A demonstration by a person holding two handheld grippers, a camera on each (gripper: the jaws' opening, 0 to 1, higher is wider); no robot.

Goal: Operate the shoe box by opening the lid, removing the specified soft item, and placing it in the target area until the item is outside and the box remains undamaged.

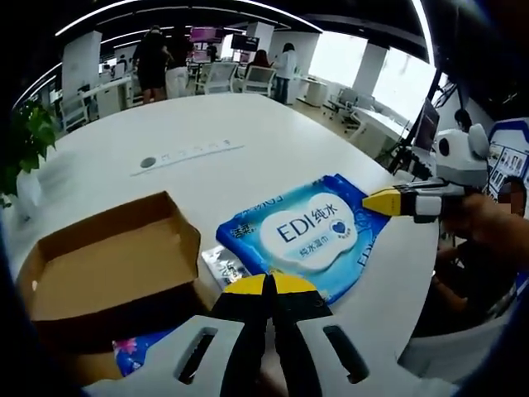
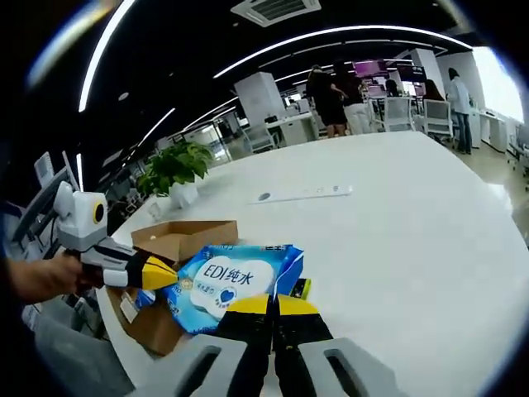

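Observation:
A blue wipes pack [image 1: 310, 236] [image 2: 231, 281] with a white label lies slanted over the white table, beside the open brown shoe box [image 1: 107, 265] [image 2: 178, 236]. My left gripper [image 1: 269, 285] [image 2: 157, 273] is shut on the pack's edge nearest the box. My right gripper [image 1: 382, 201] [image 2: 273, 304] is shut on the pack's opposite corner. The box's upper part shows a bare cardboard inside. A blue item with a pink flower [image 1: 136, 351] shows at the box's lower edge. A small silvery packet [image 1: 221, 265] peeks out under the pack.
A white power strip [image 1: 186, 155] [image 2: 302, 193] lies mid-table. A potted plant [image 1: 29, 136] [image 2: 173, 165] stands at the table's edge beyond the box. People and chairs are at the far end. The table's rim [image 1: 413, 273] curves close past the pack.

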